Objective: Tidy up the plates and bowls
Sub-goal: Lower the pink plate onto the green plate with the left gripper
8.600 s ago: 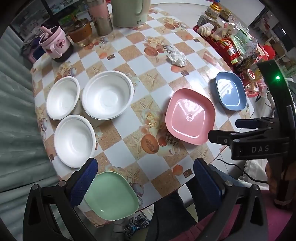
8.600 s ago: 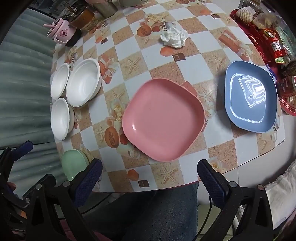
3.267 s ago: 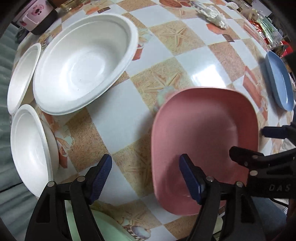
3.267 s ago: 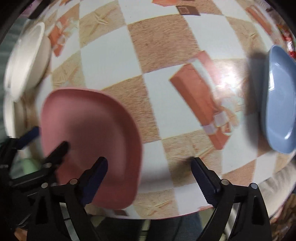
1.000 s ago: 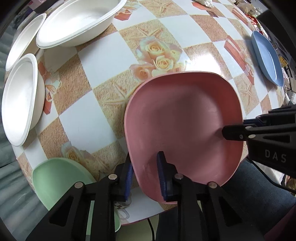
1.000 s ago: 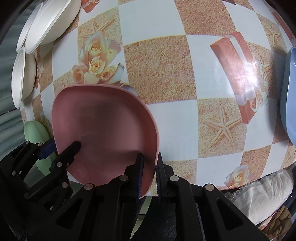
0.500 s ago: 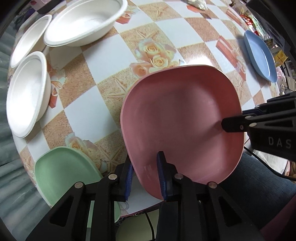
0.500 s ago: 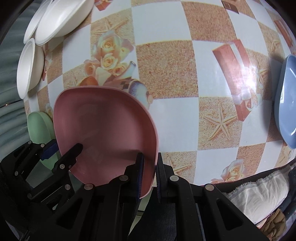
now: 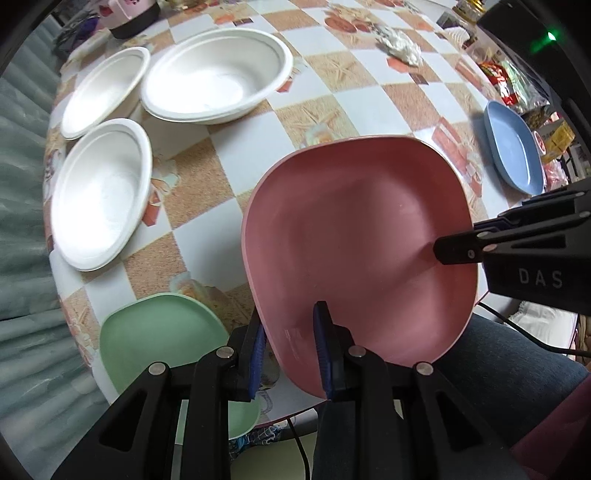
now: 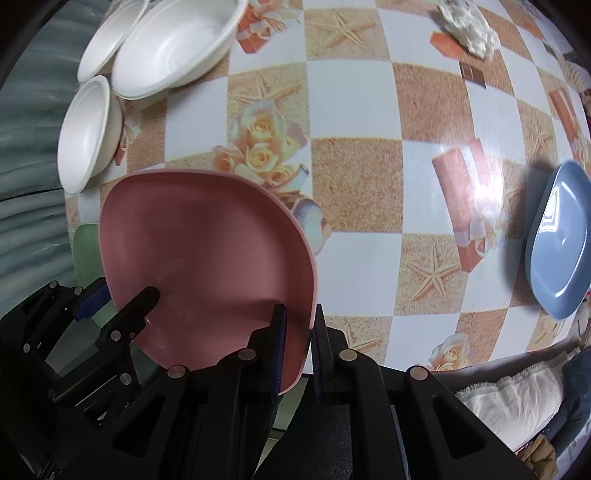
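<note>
A pink square plate [image 9: 354, 243] hangs above the table, held from two sides. My left gripper [image 9: 290, 347] is shut on its near left rim, and my right gripper [image 10: 297, 332] is shut on its right rim; the plate [image 10: 207, 258] fills the lower left of the right wrist view. A green plate [image 9: 155, 332] lies at the table's near edge, partly under my left gripper. A blue plate [image 9: 513, 147] lies far right, also seen in the right wrist view [image 10: 561, 236]. Three white bowls sit at the left: a large one [image 9: 218, 77] and two smaller ones [image 9: 103, 90] [image 9: 99, 192].
The checked tablecloth [image 9: 373, 92] covers the table. A crumpled tissue [image 9: 400, 40] lies at the far middle. A pink cup [image 9: 129, 11] stands at the far left and snack packets [image 9: 517, 81] at the far right. A person's legs [image 9: 498, 369] are below the near edge.
Both grippers have risen with the pink plate, lifting it higher off the table; more of the table, bowls and green plate shows. The grip on both rims is unchanged.
</note>
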{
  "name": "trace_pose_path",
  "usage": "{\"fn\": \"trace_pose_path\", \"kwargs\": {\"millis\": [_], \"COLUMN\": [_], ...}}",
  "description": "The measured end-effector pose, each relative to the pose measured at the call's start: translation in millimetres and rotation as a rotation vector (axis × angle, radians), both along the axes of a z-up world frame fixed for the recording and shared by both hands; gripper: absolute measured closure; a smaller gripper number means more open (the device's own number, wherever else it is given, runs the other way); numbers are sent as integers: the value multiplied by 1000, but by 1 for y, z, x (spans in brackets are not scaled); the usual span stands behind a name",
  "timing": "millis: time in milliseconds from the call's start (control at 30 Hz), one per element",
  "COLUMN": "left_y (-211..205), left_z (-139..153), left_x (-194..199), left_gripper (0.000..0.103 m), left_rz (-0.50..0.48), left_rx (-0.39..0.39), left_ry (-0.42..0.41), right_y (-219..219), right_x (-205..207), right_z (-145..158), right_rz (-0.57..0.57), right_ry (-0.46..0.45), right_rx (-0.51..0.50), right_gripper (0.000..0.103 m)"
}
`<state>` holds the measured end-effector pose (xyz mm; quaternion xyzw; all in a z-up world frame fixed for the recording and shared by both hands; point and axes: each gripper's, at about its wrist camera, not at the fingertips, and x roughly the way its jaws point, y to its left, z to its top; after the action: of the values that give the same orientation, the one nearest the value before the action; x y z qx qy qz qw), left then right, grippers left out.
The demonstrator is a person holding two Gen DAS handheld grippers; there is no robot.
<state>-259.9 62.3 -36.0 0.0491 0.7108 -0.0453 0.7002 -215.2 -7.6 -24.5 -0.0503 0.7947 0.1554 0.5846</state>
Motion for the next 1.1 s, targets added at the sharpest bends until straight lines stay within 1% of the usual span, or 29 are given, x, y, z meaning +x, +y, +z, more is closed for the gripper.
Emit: {"fn": "trace_pose_path", "kwargs": {"millis": [67, 100, 167, 200, 333, 367, 467, 533, 567, 1000, 1100], "left_y": [2, 2, 4, 7, 15, 17, 23, 27, 28, 49, 55], "left_z": [10, 17, 31, 33, 37, 32, 34, 34, 35, 41, 43], "left_x": [-4, -5, -4, -5, -11, -8, -10, -12, -13, -26, -29], "left_gripper": [76, 76, 76, 76, 76, 76, 76, 76, 76, 76, 76], "left_rz": [12, 21, 37, 48, 69, 73, 84, 92, 96, 145, 163], "left_rx": [0, 1, -1, -2, -1, -1, 0, 1, 1, 14, 16], "left_ry": [-10, -14, -22, -26, -34, -35, -41, -44, -46, -66, -72], "right_y": [7, 9, 15, 17, 29, 31, 44, 45, 36, 73, 72], "right_x": [2, -6, -6, -8, -10, -11, -14, -16, -14, -22, -21], "right_z": [5, 12, 15, 13, 19, 19, 23, 19, 16, 13, 18], "right_rz": [16, 25, 40, 52, 85, 91, 109, 120, 127, 221, 244], "right_ry": [-9, -13, -18, -22, -31, -33, -37, -38, -38, -49, -48], "right_rx": [2, 4, 7, 7, 8, 8, 8, 8, 9, 14, 16], "right_gripper": [89, 89, 89, 89, 89, 89, 89, 89, 89, 89, 89]}}
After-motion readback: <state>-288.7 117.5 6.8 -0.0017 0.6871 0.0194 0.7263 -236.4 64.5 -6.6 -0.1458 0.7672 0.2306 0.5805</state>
